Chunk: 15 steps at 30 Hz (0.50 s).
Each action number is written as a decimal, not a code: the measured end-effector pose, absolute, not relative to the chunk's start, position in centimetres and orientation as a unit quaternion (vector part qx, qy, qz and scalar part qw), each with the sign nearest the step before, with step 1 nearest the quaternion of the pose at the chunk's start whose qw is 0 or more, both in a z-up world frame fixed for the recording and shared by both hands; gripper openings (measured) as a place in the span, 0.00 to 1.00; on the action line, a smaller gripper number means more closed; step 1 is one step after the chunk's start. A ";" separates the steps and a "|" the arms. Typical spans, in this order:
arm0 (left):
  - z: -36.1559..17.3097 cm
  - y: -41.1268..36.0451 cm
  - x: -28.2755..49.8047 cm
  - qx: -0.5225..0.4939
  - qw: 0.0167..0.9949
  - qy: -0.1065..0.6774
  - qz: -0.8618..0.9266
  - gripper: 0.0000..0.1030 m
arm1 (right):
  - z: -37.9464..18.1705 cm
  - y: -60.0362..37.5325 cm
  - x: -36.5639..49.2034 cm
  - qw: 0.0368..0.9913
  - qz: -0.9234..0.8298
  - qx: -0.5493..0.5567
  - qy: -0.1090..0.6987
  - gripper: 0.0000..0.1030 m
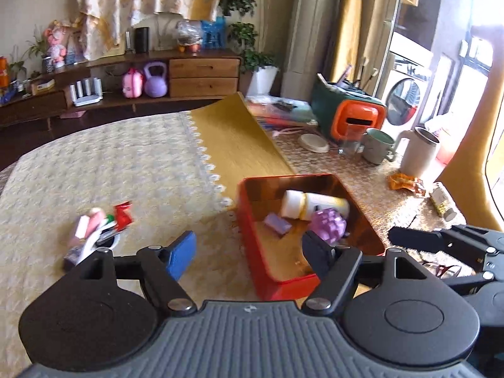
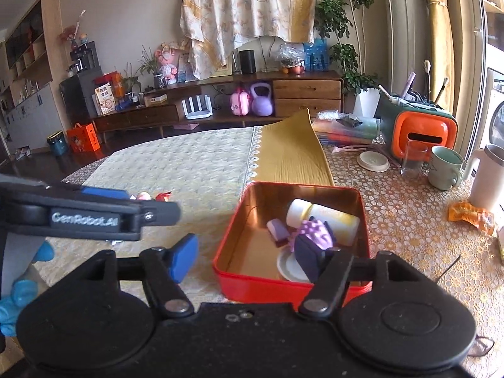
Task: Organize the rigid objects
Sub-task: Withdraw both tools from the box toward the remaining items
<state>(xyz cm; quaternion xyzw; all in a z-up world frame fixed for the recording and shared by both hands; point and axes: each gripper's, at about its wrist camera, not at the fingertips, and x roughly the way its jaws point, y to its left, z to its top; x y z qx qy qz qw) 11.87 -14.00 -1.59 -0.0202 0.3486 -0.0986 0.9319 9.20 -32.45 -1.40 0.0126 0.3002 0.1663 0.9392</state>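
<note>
Blurred small-object pile (image 1: 94, 233) beside tin (image 1: 252, 252)

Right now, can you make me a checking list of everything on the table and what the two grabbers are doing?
Surface: cream quilted tablecloth beside a lacy gold table cover.
Job's things: red metal tin holding a white-and-yellow bottle, a bumpy purple ball, a small lilac block and a white round lid; small toy pile outside it.
Clutter: green mug, clear glass, orange wrapper.
Grippers: left gripper open; right gripper open over the tin.
Cables: nothing seen.
Surroundings: wooden sideboard, houseplant.
</note>
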 end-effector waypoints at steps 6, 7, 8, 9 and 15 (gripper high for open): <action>-1.5 -9.8 9.8 -0.024 0.934 0.343 -0.093 0.78 | -0.7 -30.1 7.6 0.942 0.154 0.017 0.297 0.79; -1.6 -9.1 9.5 -0.023 0.935 0.341 -0.091 0.79 | -0.7 -29.6 7.4 0.942 0.152 0.016 0.298 0.79; -1.6 -8.4 9.3 -0.022 0.936 0.340 -0.091 0.79 | -0.6 -29.2 7.3 0.943 0.151 0.017 0.297 0.80; -1.7 -7.7 9.1 -0.022 0.936 0.340 -0.092 0.79 | -0.5 -28.8 7.0 0.944 0.147 0.017 0.295 0.81; -2.0 -3.4 8.0 -0.027 0.940 0.330 -0.081 0.83 | -0.5 -26.3 6.1 0.945 0.143 0.031 0.291 0.91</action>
